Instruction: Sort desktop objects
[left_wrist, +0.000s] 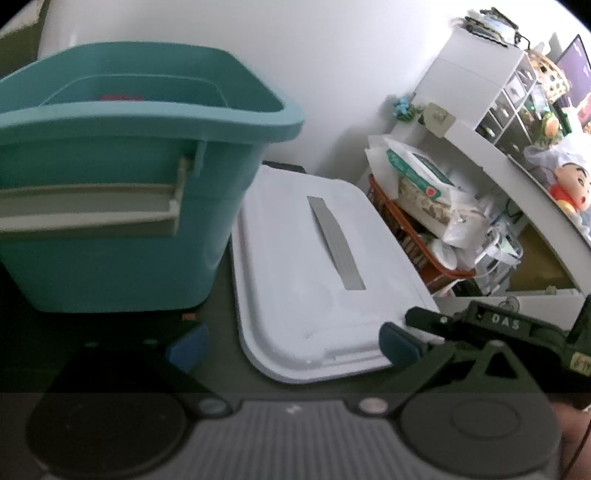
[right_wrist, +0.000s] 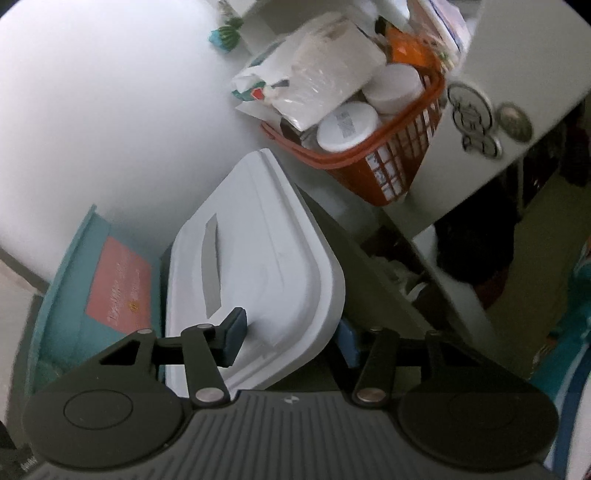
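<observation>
Closest to the right wrist camera, the right gripper (right_wrist: 291, 341) is clamped on the rim of the white lid (right_wrist: 258, 266). One pad lies on the lid's top face; the other is half hidden under the rim at the near corner. From the left wrist view I see that same tool coming in from the right, its finger against the lid's right edge.

The left gripper (left_wrist: 293, 347) has its jaws spread wide, with the lid's near edge showing between the blue pads and neither pad pressing on it. It holds nothing.

The lid, with a grey slot down its middle, lies on the dark table (left_wrist: 221, 325) just beside the teal bin (left_wrist: 129, 240), which stands to its left. That bin is upright, with a grey handle folded against its near wall. Looking down from the right wrist, I make out a pink card (right_wrist: 118, 291) inside it.

Beyond the lid sits an orange basket (right_wrist: 399, 162), crammed with white jars and plastic-wrapped packets that pile above its rim. It stands against a white shelf unit (left_wrist: 480, 144). Farther right on that shelf a cartoon doll (left_wrist: 569, 184) rests, and small drawers rise behind it, too blurred for me to read.
</observation>
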